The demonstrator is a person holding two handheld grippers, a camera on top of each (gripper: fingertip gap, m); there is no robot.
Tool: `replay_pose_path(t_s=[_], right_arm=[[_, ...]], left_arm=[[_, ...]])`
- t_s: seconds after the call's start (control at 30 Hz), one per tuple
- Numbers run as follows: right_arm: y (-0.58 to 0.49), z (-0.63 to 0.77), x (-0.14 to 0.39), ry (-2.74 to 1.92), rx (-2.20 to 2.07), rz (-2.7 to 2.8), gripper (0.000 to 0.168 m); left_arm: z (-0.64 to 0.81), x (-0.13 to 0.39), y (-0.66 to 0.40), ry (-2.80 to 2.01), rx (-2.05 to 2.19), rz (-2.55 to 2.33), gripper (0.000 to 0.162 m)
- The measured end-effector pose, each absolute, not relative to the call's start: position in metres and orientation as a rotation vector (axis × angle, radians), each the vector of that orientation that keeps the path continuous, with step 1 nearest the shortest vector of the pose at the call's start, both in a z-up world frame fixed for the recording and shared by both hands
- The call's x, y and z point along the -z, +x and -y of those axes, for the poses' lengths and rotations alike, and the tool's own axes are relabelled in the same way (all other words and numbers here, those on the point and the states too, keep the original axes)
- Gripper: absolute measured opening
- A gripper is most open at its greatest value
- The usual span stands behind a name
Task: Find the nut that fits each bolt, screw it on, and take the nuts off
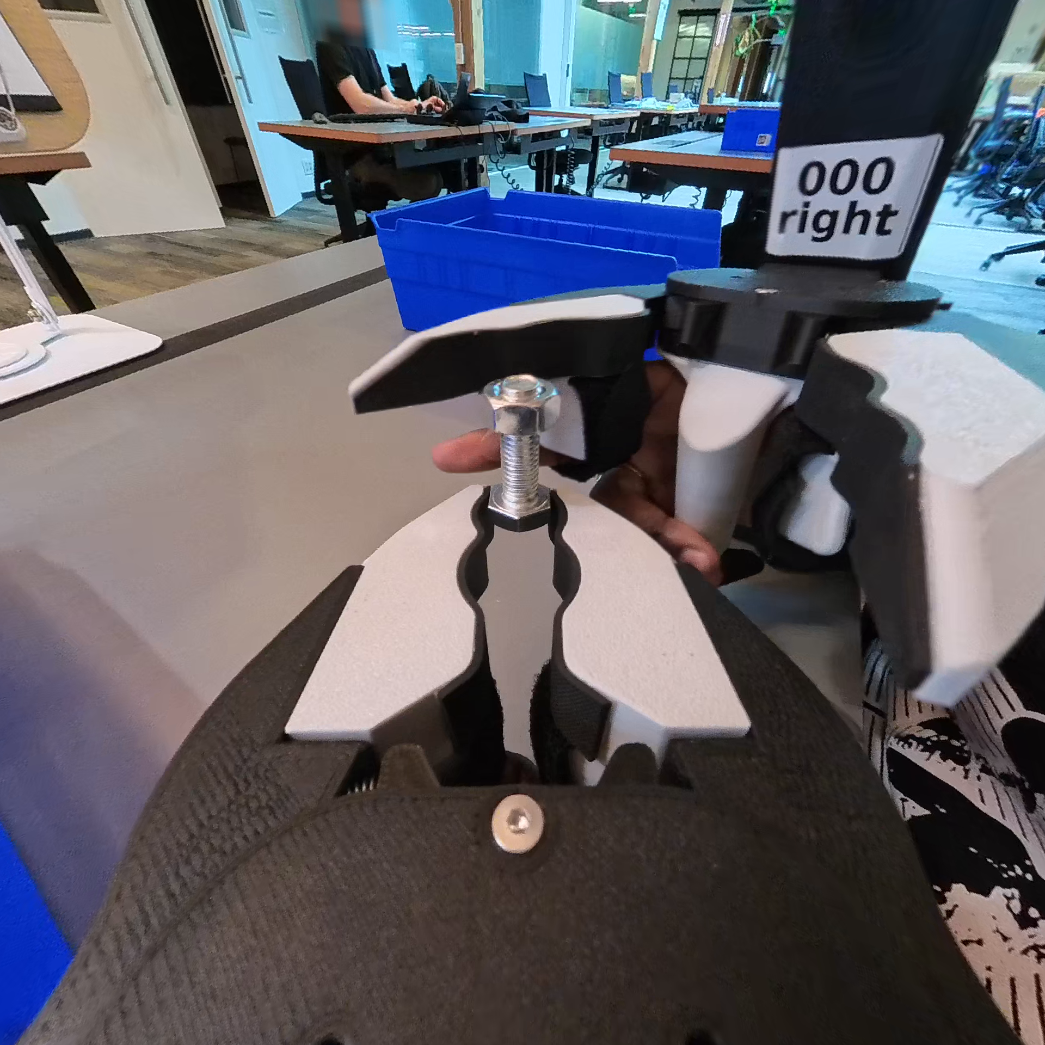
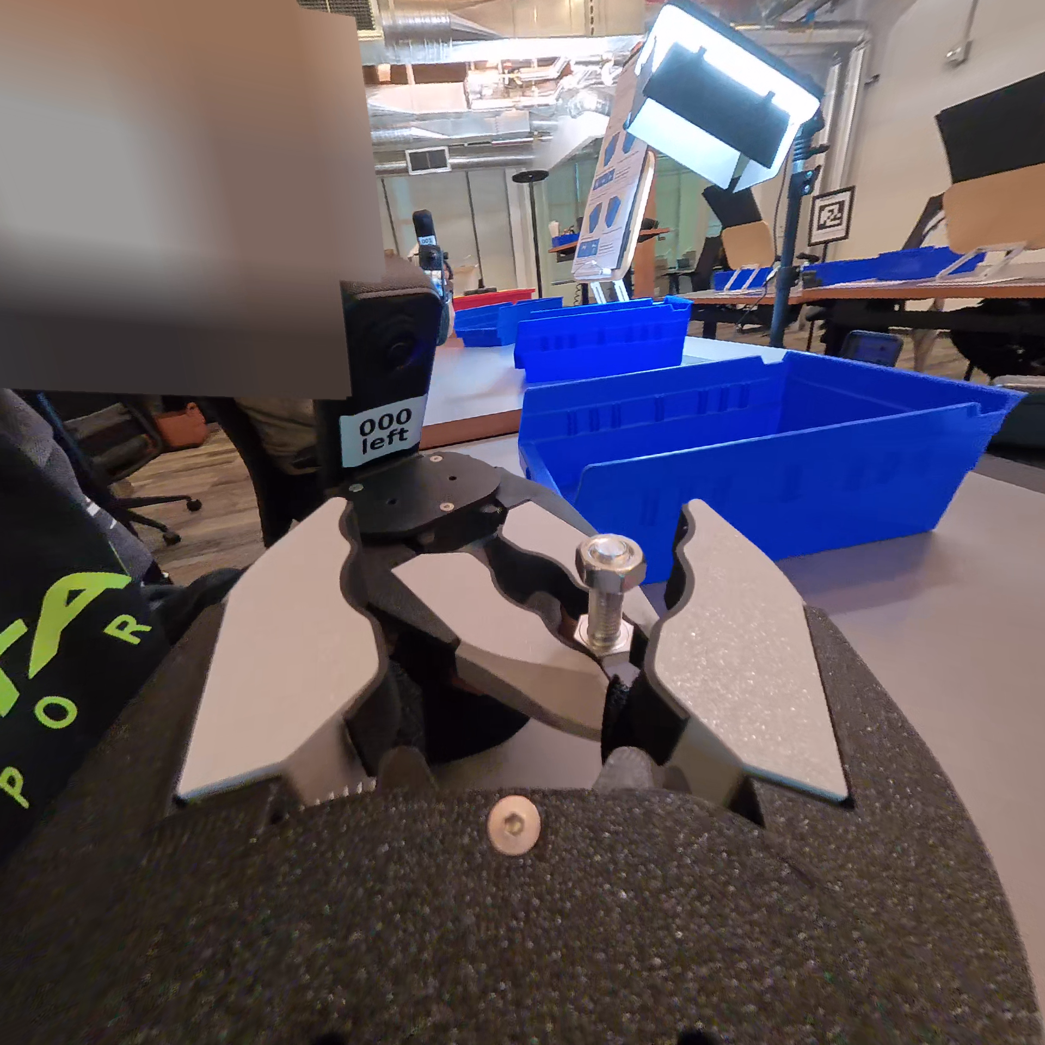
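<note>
Your left tongs (image 1: 519,512) pinch the nut (image 1: 518,507) low on the upright bolt (image 1: 520,447) | your right tongs (image 2: 515,577) gape wide around the bolt head, not clearly touching it | bolt held above grey tabletop (image 1: 226,452) | blue bin (image 2: 791,452) just behind.

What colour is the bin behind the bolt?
Blue. The bin shows best in the right wrist view, behind the silver bolt.
</note>
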State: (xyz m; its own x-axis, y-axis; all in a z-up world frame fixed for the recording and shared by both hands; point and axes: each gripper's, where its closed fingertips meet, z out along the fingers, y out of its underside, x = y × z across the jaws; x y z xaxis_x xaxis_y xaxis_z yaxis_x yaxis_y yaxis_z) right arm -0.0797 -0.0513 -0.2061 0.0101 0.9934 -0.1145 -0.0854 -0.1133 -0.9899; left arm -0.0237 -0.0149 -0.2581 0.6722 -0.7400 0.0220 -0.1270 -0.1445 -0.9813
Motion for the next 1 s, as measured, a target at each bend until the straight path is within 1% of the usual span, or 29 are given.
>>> replay_pose_path(t_s=[0.13, 0.47, 0.57, 0.63, 0.7, 0.77, 0.83, 1.0], right_arm=[[-0.086, 0.055, 0.208, -1.23, -1.324, 1.11, 0.106], [-0.071, 0.06, 0.21, -1.236, -1.274, 1.096, 0.101], [-0.062, 0.062, 0.21, -1.239, -1.263, 1.076, 0.096], [-0.054, 0.061, 0.21, -1.246, -1.247, 1.062, 0.09], [-0.047, 0.06, 0.211, -1.25, -1.235, 1.057, 0.079], [-0.041, 0.057, 0.209, -1.25, -1.234, 1.031, 0.076], [-0.039, 0.052, 0.206, -1.249, -1.242, 0.996, 0.078], [-0.056, 0.048, 0.207, -1.25, -1.285, 1.012, 0.099]], left_arm=[[0.015, 0.258, -0.024, -1.658, 0.622, -0.718, 0.019], [0.013, 0.258, -0.025, -1.664, 0.613, -0.699, 0.019], [0.013, 0.258, -0.027, -1.664, 0.619, -0.688, 0.019], [0.012, 0.257, -0.027, -1.663, 0.623, -0.683, 0.019], [0.012, 0.257, -0.027, -1.663, 0.621, -0.682, 0.019], [0.012, 0.257, -0.027, -1.664, 0.621, -0.684, 0.019], [0.013, 0.257, -0.027, -1.662, 0.62, -0.687, 0.019], [0.014, 0.257, -0.025, -1.659, 0.62, -0.701, 0.019]])
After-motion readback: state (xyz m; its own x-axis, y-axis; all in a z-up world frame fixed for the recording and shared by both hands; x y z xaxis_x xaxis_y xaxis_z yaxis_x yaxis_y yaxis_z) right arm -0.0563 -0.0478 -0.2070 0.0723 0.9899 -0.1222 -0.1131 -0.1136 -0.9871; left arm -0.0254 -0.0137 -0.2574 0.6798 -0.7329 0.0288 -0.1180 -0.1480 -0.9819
